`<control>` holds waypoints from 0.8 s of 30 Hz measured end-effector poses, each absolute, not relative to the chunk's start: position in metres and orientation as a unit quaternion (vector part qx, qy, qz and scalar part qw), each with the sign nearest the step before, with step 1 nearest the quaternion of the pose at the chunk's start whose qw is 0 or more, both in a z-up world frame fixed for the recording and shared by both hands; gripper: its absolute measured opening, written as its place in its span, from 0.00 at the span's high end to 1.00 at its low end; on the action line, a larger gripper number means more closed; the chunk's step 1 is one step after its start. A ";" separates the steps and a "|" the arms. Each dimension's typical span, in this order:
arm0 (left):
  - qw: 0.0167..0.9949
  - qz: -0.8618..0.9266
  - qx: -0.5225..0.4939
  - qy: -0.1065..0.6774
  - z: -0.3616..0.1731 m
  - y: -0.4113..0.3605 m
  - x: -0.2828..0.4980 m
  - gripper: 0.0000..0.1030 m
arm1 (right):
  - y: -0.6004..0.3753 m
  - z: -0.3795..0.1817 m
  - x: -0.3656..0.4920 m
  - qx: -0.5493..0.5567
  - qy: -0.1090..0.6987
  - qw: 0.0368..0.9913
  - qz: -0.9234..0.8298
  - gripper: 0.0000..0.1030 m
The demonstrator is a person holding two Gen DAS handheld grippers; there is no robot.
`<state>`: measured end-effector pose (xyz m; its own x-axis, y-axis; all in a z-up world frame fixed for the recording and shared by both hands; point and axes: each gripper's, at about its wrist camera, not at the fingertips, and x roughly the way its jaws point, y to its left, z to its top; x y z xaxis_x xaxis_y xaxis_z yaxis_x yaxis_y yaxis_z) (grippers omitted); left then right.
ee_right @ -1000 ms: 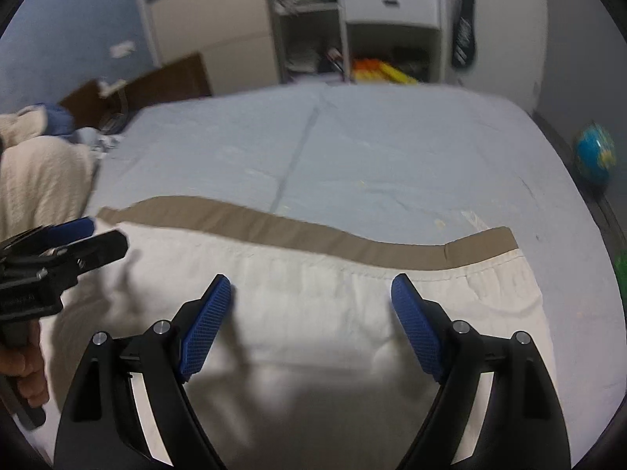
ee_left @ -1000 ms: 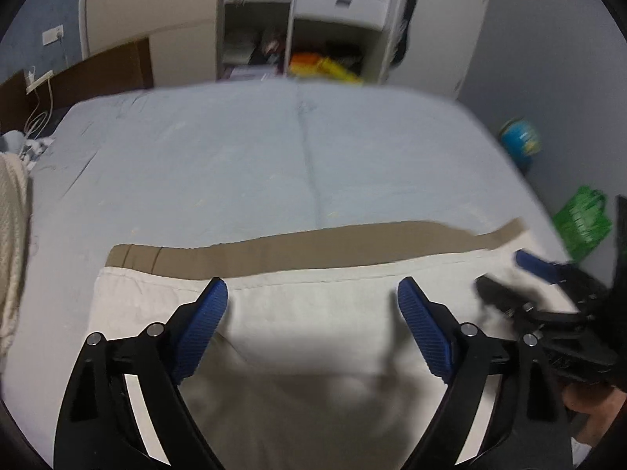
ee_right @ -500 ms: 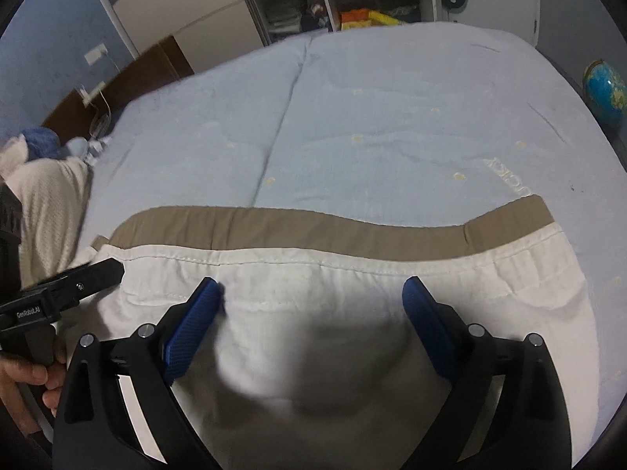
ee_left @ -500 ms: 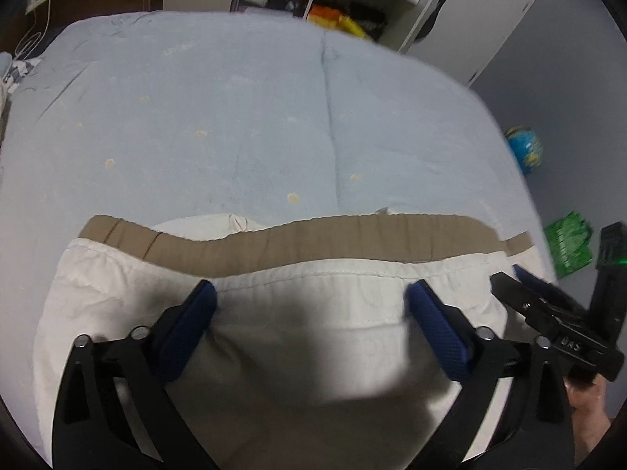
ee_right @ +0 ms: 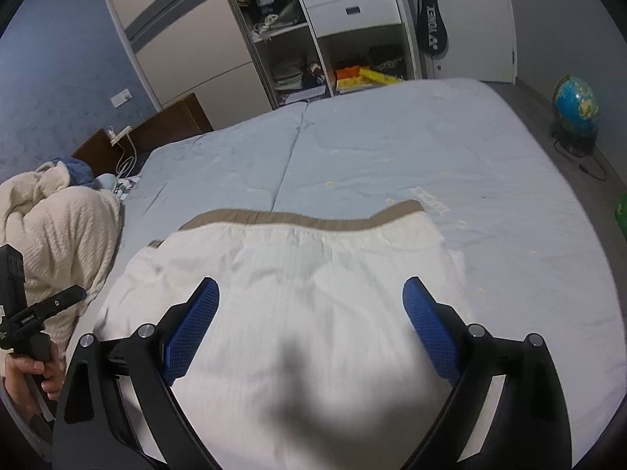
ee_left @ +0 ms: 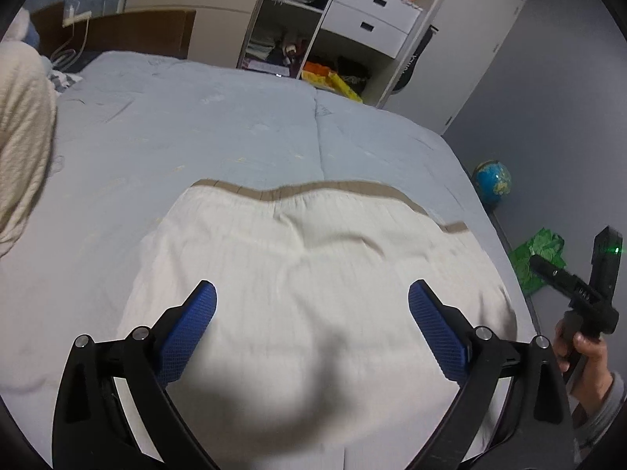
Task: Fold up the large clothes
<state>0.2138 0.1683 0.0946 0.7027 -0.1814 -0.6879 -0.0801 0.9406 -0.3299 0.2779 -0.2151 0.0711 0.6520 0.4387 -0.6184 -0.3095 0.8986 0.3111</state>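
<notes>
Cloth (ee_left: 313, 274) lies folded on the near part of the bed (ee_left: 196, 125), and we hold left tongs (ee_left: 311, 309), opening, and right tongs (ee_right: 309, 305) spread, both empty above it. Careless regrasp may undo the fold.

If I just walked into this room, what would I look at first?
Probably the big cream garment with a tan band along its far edge, spread flat on the pale blue bed. Then the blue globe on the floor to the right of the bed, and the fluffy cream blanket heaped at the bed's left side.
</notes>
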 end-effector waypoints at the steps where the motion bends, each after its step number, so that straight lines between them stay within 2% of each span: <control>1: 0.909 -0.029 -0.165 0.381 0.097 0.161 0.203 0.07 | -0.217 0.075 0.267 0.085 0.360 0.905 0.209 0.12; 11: 0.921 -0.033 -0.130 0.367 0.117 0.112 0.111 0.07 | -0.231 0.086 0.152 0.051 0.346 0.910 0.222 0.12; 24: 0.926 -0.016 -0.078 0.369 0.120 0.088 0.056 0.07 | -0.245 0.091 0.086 0.039 0.355 0.911 0.205 0.10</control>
<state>0.0561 0.0885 0.1195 0.7271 -0.0881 -0.6809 -0.0278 0.9871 -0.1574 0.0857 -0.2446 0.0909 0.6637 0.4005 -0.6317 -0.3450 0.9133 0.2164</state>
